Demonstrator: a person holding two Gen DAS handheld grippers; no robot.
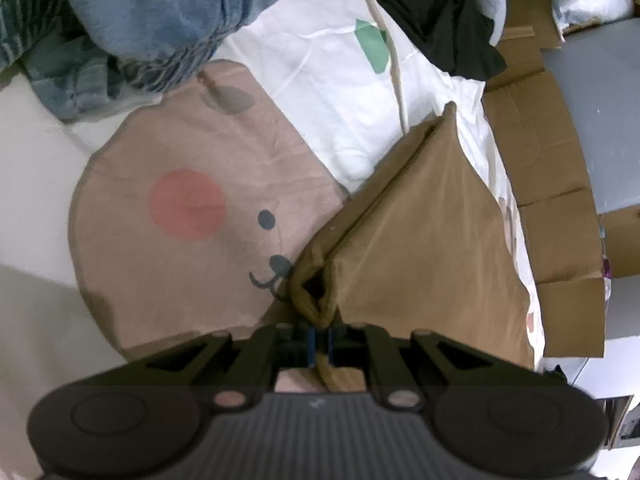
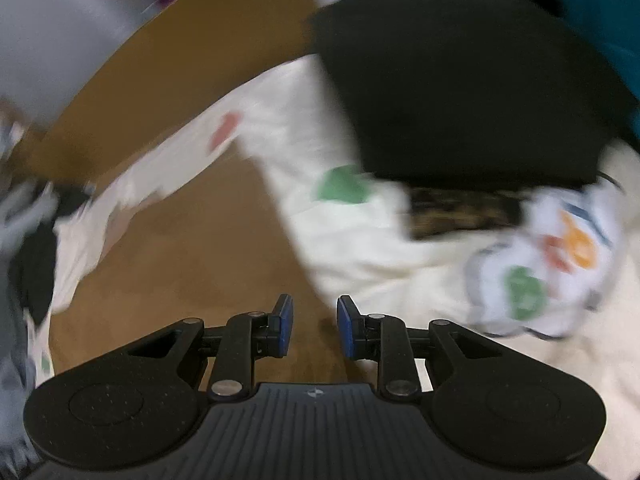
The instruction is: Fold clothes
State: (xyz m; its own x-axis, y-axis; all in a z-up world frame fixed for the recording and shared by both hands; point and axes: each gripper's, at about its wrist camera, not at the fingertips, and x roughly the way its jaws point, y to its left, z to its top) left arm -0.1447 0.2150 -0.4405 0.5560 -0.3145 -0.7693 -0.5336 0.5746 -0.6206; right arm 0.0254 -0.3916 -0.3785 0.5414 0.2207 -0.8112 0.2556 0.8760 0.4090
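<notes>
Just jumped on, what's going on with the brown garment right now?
Clothes are being folded on a bed sheet with a bear print. The left gripper is shut on a corner of the folded brown garment. The right gripper hangs open over the brown cloth with nothing between its pads; that view is blurred. A black garment lies nearby.

Place: a home bedroom, as I see it.
Evidence: bed sheet (image 1: 320, 64) printed with a bear face (image 1: 192, 216); piled clothes (image 1: 152, 20) beyond the bear; flattened cardboard (image 1: 552, 184) beside the bed.
</notes>
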